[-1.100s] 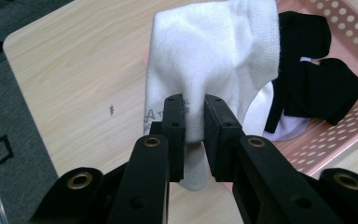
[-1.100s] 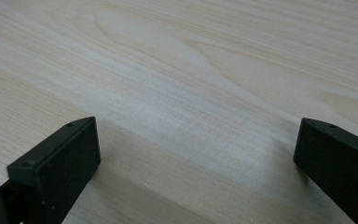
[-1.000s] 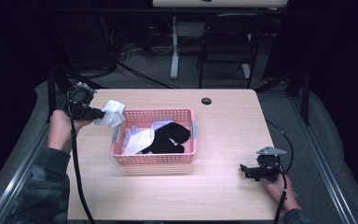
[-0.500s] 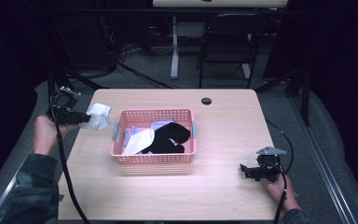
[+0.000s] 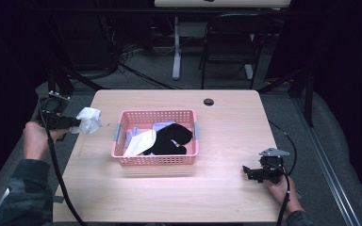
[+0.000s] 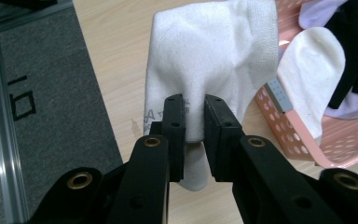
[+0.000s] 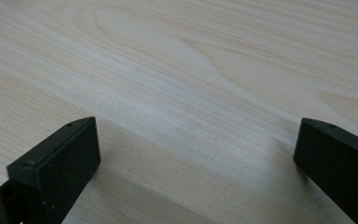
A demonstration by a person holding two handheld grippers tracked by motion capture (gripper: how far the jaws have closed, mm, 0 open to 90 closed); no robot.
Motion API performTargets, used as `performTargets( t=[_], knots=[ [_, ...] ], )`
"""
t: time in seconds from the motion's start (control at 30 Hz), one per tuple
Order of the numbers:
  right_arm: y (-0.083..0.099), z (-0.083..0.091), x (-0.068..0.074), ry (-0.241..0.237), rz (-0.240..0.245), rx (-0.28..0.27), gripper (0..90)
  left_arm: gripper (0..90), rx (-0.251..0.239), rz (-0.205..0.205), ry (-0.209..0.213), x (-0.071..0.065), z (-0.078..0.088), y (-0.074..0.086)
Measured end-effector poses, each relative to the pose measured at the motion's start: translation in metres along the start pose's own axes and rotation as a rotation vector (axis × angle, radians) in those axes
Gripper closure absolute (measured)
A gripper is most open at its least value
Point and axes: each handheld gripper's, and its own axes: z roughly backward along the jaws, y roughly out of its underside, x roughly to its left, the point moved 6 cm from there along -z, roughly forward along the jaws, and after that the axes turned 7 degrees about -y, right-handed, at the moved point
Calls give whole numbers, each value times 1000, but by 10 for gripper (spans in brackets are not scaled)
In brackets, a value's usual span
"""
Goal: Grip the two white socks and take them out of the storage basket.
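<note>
My left gripper (image 5: 73,122) (image 6: 194,122) is shut on a white sock (image 5: 89,120) (image 6: 214,60), which hangs above the table's left edge, just left of the pink basket (image 5: 156,162) (image 6: 307,144). Inside the basket lie a black garment (image 5: 172,139), another white sock (image 5: 140,142) (image 6: 314,79) and a pale lilac piece (image 5: 162,126). My right gripper (image 5: 248,172) (image 7: 196,154) rests low over the wooden table (image 5: 226,122) (image 7: 191,70) at the front right, jaws wide open with nothing between them.
A small dark round hole (image 5: 209,101) sits near the table's far edge. Grey floor (image 6: 42,93) lies beyond the table's left edge. A chair (image 5: 228,42) and table legs stand in the dark behind.
My left gripper has carried the white sock leftward, away from the basket to the table's left edge. The right gripper has stayed where it was.
</note>
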Motion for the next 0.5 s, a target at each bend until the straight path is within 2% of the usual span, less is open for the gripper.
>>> performTargets(
  t=[0.5],
  knots=[
    [0, 0, 0, 0, 1, 0, 0, 790, 70, 51, 6, 8, -33, 22]
  ],
)
